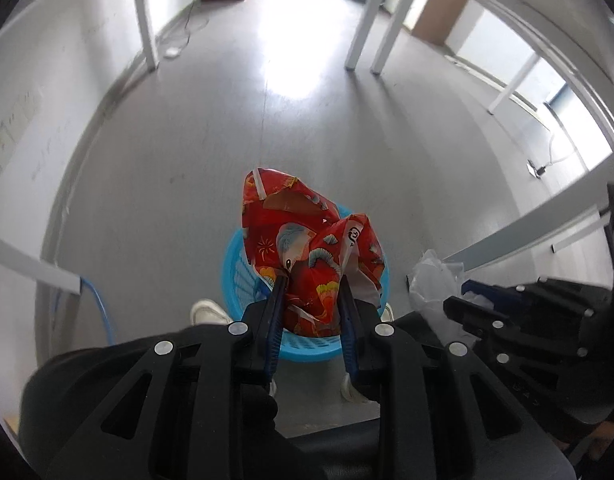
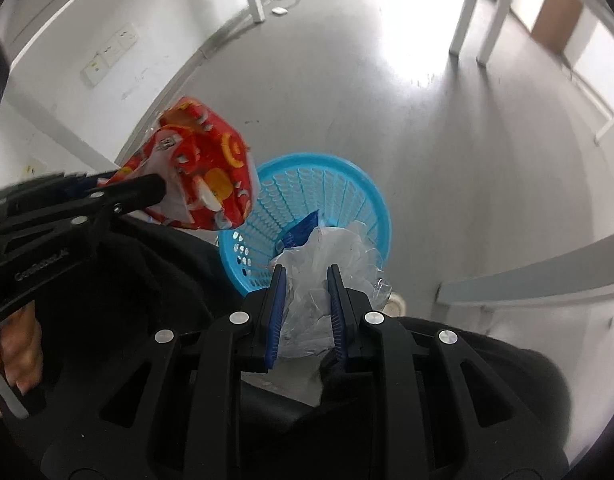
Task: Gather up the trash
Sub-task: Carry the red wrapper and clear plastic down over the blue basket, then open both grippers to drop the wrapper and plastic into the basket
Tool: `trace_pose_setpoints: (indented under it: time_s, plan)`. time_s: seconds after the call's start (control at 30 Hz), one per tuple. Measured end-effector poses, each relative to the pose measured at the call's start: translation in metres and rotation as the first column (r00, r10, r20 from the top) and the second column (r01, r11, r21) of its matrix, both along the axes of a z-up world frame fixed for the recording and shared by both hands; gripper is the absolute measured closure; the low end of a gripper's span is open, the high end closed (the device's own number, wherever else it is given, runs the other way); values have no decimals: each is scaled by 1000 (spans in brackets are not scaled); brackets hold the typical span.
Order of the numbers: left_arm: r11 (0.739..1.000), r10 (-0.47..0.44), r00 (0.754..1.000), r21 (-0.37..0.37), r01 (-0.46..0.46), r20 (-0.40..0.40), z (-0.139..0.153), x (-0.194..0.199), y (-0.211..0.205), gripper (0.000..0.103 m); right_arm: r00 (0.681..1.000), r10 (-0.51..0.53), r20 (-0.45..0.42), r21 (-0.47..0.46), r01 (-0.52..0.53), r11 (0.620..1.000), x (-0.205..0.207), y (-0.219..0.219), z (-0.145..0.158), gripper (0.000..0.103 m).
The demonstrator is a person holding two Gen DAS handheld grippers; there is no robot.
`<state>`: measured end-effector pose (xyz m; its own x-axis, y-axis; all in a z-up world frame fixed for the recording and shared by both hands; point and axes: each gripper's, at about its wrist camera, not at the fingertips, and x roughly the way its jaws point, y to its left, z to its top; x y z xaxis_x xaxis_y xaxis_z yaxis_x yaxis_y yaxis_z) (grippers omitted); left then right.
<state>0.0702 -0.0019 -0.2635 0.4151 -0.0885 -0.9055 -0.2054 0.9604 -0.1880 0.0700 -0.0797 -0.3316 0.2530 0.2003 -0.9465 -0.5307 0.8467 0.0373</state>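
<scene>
My left gripper [image 1: 313, 278] is shut on a crumpled red printed snack wrapper [image 1: 303, 236], which hangs just above a round blue plastic basket [image 1: 237, 268] on the floor. In the right wrist view the same red wrapper [image 2: 203, 168] shows at the left, over the basket's near rim, with the left gripper [image 2: 159, 190] clamped on it. My right gripper [image 2: 305, 270] is shut on a crumpled clear plastic bag [image 2: 327, 256] held over the blue basket [image 2: 315, 184]. A blue packet [image 2: 303, 230] lies inside the basket. The clear bag [image 1: 435, 280] and right gripper appear at the right of the left wrist view.
A person's white shoes [image 1: 207, 312] stand beside the basket, dark trousers below the grippers. White table legs [image 1: 361, 28] stand farther off on the grey floor. A white desk edge [image 2: 539, 276] runs at the right. Wall sockets [image 2: 107, 54] and a blue cable [image 1: 101, 312] are on the left.
</scene>
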Motion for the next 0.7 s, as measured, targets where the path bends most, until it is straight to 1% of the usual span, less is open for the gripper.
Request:
trace_pose_setpoints:
  time_s: [0.07,0.23,0.37,0.5,0.63,0.7]
  plan:
    - [1000,15,1000,-6,-15,-17,-5,5,0,79,999,-18,-27,6,18,1000,8,1,-9,83]
    - [999,44,998,3,-44,-34,-14,19,3,79,1000,-5,-27,-27,4,1000,18,14,-31,83]
    - [998,54,997,19,-53,-52,-21,28,4,79,996,-22,-88,-22,20,1000,33,19,-52,83]
    - [998,59,996,28,-57,-67,-29,38,6,79,986,-55,-159,-18,53,998,51,18,-75,83]
    - [998,61,993,26,-59,-105,-42,50,5,79,979,-78,-186,-34,73,997,65,21,-90,83]
    - [998,56,991,40,-52,-124,-48,55,5,79,974,-95,-204,-35,90,995,71,21,-96,83]
